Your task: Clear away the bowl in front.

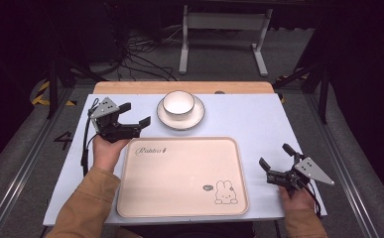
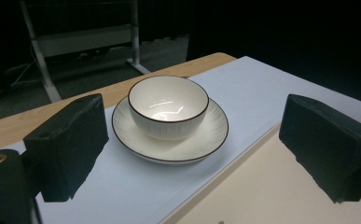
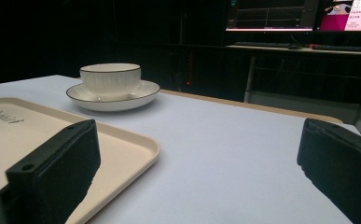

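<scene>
High view: both released, left gripper (image 1: pixel 136 113) near saucer (image 1: pixel 165 118), right gripper (image 1: pixel 276 155) beside tray (image 1: pixel 239 163) edge.

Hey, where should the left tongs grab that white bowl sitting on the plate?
Probably the rim of the white, dark-edged bowl, one jaw inside and one outside, coming down from the left tongs' side. It stands upright and open on the white plate, seemingly empty, its round wall likely too wide.

- The tray (image 3: pixel 122 140) runs off the right gripper view's left and bottom edges.
- Small print by the tray's rabbit drawing (image 1: pixel 224 192) is too small to read.
- The monitors (image 3: pixel 304 14) are cut by the top edge.
</scene>
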`<action>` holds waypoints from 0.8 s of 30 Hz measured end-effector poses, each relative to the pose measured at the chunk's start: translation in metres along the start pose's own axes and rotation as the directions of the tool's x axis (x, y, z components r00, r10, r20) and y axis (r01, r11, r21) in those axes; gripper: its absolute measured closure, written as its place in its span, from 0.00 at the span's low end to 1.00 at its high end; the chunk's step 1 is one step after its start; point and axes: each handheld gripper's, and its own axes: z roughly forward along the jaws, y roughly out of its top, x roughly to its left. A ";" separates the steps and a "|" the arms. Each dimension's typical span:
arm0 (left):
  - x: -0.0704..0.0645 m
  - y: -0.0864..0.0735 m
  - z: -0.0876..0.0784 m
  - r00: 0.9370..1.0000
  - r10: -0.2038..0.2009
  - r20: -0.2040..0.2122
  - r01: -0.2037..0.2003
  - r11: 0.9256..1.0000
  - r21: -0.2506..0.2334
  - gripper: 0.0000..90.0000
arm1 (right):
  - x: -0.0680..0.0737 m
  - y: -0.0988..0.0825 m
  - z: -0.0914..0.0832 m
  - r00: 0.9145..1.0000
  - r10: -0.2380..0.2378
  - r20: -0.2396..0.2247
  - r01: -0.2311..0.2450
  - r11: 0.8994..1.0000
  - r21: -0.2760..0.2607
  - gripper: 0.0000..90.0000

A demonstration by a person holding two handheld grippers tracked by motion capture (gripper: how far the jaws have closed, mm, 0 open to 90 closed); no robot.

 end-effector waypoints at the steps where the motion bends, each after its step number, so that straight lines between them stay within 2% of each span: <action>1: 0.001 0.001 0.002 1.000 -0.006 -0.002 0.006 1.000 0.004 0.10 | 0.000 0.000 0.000 1.000 -0.001 0.001 0.001 1.000 0.001 0.00; 5: 0.006 0.006 0.012 0.999 -0.032 0.004 0.032 0.999 0.021 0.10 | 0.000 0.000 0.000 1.000 0.000 0.000 0.000 1.000 0.001 0.00; 7: 0.006 0.009 0.016 1.000 -0.017 -0.002 0.017 1.000 0.023 0.10 | 0.000 0.000 0.000 1.000 -0.001 0.001 0.001 1.000 0.001 0.00; 14: 0.004 0.018 0.030 1.000 -0.005 -0.021 0.006 0.999 0.045 0.10 | 0.000 0.000 0.000 1.000 -0.001 0.000 0.001 1.000 -0.001 0.00; 18: 0.005 0.023 0.038 0.999 -0.019 -0.033 0.020 0.999 0.043 0.08 | 0.000 0.000 0.000 1.000 -0.001 0.000 0.001 1.000 -0.002 0.00; 21: 0.006 0.027 0.044 0.997 -0.058 -0.051 0.061 0.996 0.061 0.08 | 0.000 0.000 0.000 1.000 -0.001 0.000 0.001 1.000 -0.002 0.00; 24: 0.006 0.030 0.049 0.997 -0.052 -0.061 0.057 0.996 0.069 0.08 | 0.000 0.000 0.000 1.000 -0.001 0.000 0.001 1.000 -0.002 0.00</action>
